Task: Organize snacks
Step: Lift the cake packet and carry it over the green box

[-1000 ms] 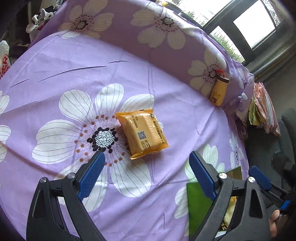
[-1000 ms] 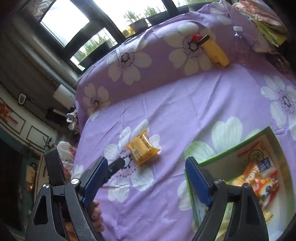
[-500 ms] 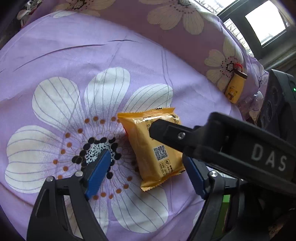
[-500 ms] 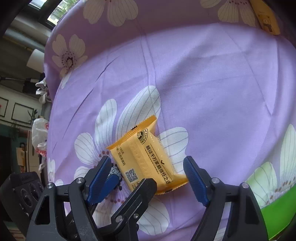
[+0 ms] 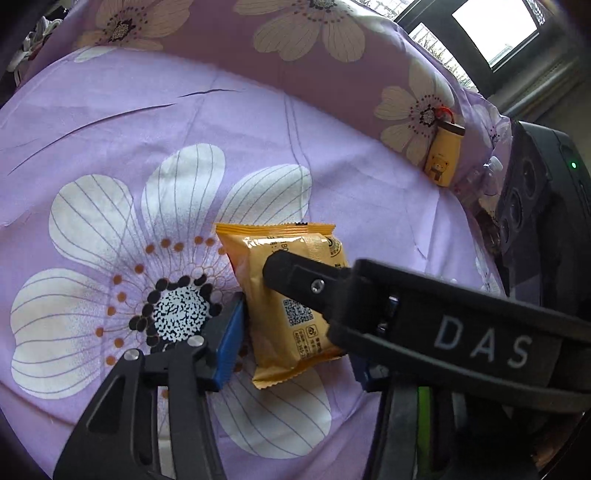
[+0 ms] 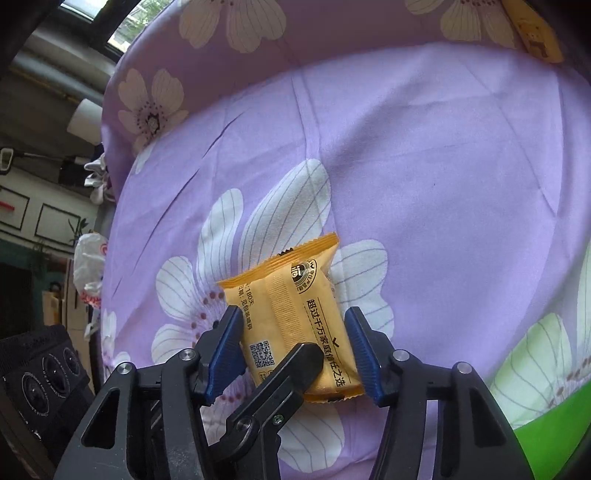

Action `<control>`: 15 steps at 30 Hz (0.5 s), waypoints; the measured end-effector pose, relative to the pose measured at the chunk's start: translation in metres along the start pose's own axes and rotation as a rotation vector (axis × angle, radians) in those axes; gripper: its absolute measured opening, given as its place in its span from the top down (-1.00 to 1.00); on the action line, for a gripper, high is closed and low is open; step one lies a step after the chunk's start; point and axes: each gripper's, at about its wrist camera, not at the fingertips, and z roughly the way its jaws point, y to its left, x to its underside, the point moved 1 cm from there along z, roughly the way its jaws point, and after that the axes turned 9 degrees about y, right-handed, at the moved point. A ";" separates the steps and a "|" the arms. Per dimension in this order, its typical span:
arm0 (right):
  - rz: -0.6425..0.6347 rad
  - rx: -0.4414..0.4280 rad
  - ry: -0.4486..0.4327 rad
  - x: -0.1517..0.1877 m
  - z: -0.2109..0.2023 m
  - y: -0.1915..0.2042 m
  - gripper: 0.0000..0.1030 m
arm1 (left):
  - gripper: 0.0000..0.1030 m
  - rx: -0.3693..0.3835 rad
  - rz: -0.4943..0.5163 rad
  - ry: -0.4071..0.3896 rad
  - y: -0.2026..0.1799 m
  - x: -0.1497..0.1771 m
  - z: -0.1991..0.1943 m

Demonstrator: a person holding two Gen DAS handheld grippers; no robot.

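A yellow snack packet [image 5: 284, 295] lies on the purple flowered cloth [image 5: 184, 129]; it also shows in the right wrist view [image 6: 295, 314]. My left gripper [image 5: 295, 354] has closed in on the packet's sides, its blue left pad [image 5: 229, 343] touching the packet. My right gripper [image 6: 295, 350] also has its blue pads on both sides of the packet, touching it. A black finger of one gripper crosses over the packet in each view. A green box edge [image 6: 554, 443] shows at the lower right.
A yellow bottle with a bear print [image 5: 445, 155] lies at the far right against the raised cloth, also in the right wrist view [image 6: 535, 33]. A clear plastic bottle [image 5: 487, 173] lies beside it. Windows are behind.
Both grippers moved in on the yellow packet and their jaws narrowed from wide open to touching its sides. The green box slid mostly out of view.
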 end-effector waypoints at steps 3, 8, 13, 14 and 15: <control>-0.006 -0.009 -0.030 0.010 -0.016 0.006 -0.14 | 0.04 -0.008 0.034 -0.030 -0.010 0.005 -0.016; -0.011 -0.036 -0.073 0.034 -0.046 0.014 -0.14 | 0.03 -0.053 0.106 -0.037 -0.034 0.019 -0.044; -0.038 -0.045 -0.119 0.061 -0.072 0.024 -0.14 | 0.05 -0.050 0.157 -0.075 -0.051 0.041 -0.067; -0.031 -0.046 -0.126 0.066 -0.077 0.024 -0.14 | 0.05 -0.050 0.162 -0.081 -0.056 0.045 -0.071; -0.027 -0.050 -0.134 0.072 -0.082 0.024 -0.14 | 0.05 -0.053 0.167 -0.089 -0.061 0.050 -0.074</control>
